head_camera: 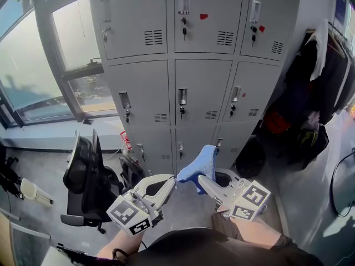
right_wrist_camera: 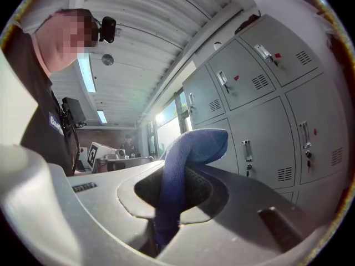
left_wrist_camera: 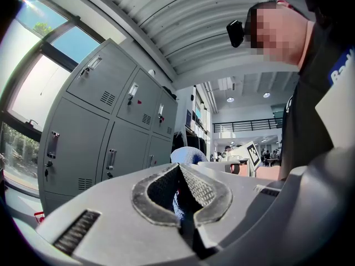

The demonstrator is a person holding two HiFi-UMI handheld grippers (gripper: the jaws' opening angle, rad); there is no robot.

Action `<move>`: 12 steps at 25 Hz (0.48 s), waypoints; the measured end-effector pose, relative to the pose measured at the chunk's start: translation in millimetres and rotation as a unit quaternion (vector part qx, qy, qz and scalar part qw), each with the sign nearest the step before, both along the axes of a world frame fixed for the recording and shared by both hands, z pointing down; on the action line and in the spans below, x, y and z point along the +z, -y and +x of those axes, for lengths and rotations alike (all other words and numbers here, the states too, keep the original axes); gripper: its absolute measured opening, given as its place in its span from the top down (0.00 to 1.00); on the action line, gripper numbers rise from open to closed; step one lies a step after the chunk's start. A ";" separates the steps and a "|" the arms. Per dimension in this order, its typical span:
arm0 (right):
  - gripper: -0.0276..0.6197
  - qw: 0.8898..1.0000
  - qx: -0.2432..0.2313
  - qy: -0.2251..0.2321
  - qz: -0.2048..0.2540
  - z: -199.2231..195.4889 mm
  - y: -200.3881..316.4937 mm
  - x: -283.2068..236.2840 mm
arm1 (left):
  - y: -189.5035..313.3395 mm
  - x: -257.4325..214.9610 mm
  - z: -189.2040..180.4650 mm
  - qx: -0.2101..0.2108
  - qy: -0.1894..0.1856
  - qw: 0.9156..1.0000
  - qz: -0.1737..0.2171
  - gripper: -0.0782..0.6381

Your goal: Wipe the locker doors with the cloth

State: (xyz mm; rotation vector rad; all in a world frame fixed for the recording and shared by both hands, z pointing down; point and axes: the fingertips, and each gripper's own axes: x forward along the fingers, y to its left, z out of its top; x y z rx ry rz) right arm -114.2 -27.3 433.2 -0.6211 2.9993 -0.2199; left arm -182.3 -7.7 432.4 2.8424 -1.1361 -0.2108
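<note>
A bank of grey locker doors [head_camera: 202, 93] stands ahead, three columns wide, all closed, with keys hanging in several locks. My right gripper [head_camera: 199, 179] is shut on a blue cloth [head_camera: 201, 162], which rises from the jaws and folds over at the top. In the right gripper view the cloth [right_wrist_camera: 188, 148] fills the gap of that gripper [right_wrist_camera: 180, 170], with the lockers [right_wrist_camera: 277, 132] to the right. My left gripper [head_camera: 174, 178] meets the cloth's lower left corner. In the left gripper view that gripper [left_wrist_camera: 180, 169] has its jaws together with blue fabric between the pads, and the cloth [left_wrist_camera: 188, 155] bulges just beyond.
A black office chair [head_camera: 89, 176] stands at the lower left, close to the lockers. Large windows [head_camera: 44, 65] run along the left wall. Dark coats [head_camera: 321, 87] hang at the right, and a black bag [head_camera: 252, 157] sits at the lockers' foot.
</note>
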 end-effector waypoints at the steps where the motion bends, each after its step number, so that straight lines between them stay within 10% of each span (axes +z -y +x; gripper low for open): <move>1: 0.87 1.000 0.003 0.001 -0.001 -1.9 -0.1 -1.0 | -1.2 -0.7 -3.1 0.003 -0.001 1.000 0.001 0.88; 12: 0.87 0.997 0.076 0.000 0.011 21.0 37.6 -32.4 | 20.1 1.4 -9.1 0.057 -0.021 0.998 -0.001 0.88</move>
